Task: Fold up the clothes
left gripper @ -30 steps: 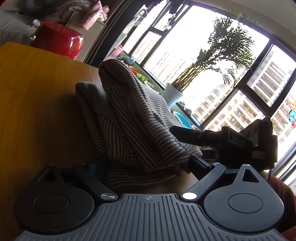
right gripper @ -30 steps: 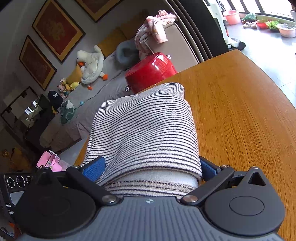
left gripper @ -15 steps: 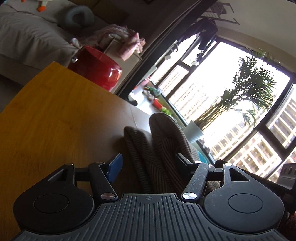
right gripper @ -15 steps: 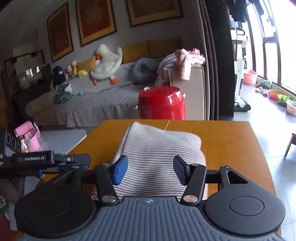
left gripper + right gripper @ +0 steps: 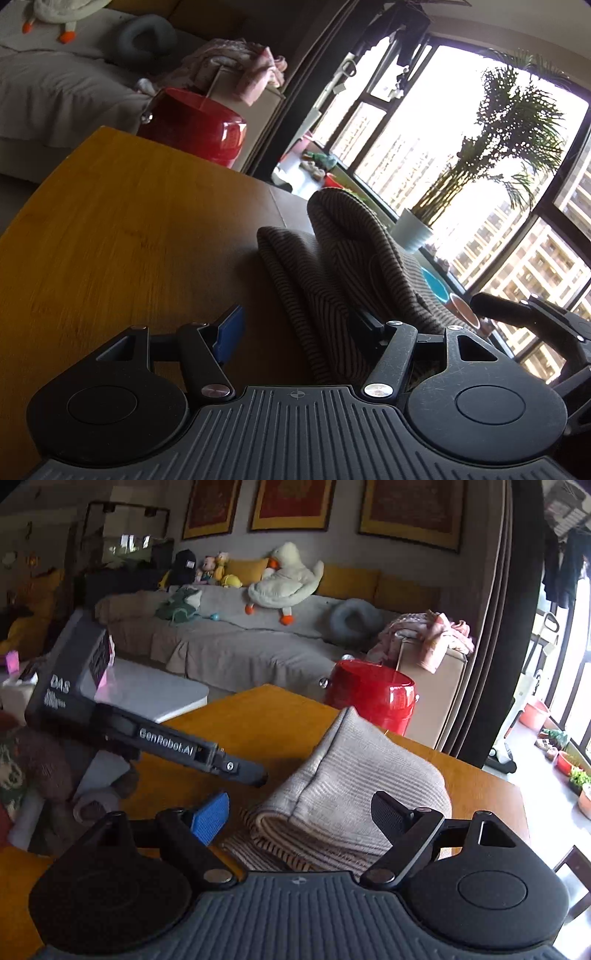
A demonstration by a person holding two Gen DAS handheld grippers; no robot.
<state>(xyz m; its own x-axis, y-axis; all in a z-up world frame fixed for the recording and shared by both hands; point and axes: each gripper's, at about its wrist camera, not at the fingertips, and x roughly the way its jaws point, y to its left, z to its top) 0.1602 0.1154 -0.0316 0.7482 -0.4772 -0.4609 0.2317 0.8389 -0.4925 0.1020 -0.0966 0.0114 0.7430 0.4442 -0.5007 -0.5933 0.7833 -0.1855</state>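
Note:
A striped knit garment (image 5: 354, 794) lies folded in a thick bundle on the wooden table (image 5: 266, 723). In the left wrist view the garment (image 5: 332, 266) rises in two humps just ahead of my left gripper (image 5: 295, 325), which is open and empty, its right finger against the cloth. My right gripper (image 5: 299, 812) is open and empty, held above and behind the bundle's near edge. The left gripper's body (image 5: 170, 746) shows at the left of the right wrist view. The right gripper's body (image 5: 535, 314) shows at the right of the left wrist view.
A red pot (image 5: 373, 698) stands beyond the table's far edge, also in the left wrist view (image 5: 199, 125). A sofa (image 5: 229, 642) with plush toys is behind. Windows and a potted palm (image 5: 417, 229) are to the right. Bare table (image 5: 110, 229) lies left of the garment.
Both grippers have let go of the garment and pulled back and up from it. The folded bundle stays on the table.

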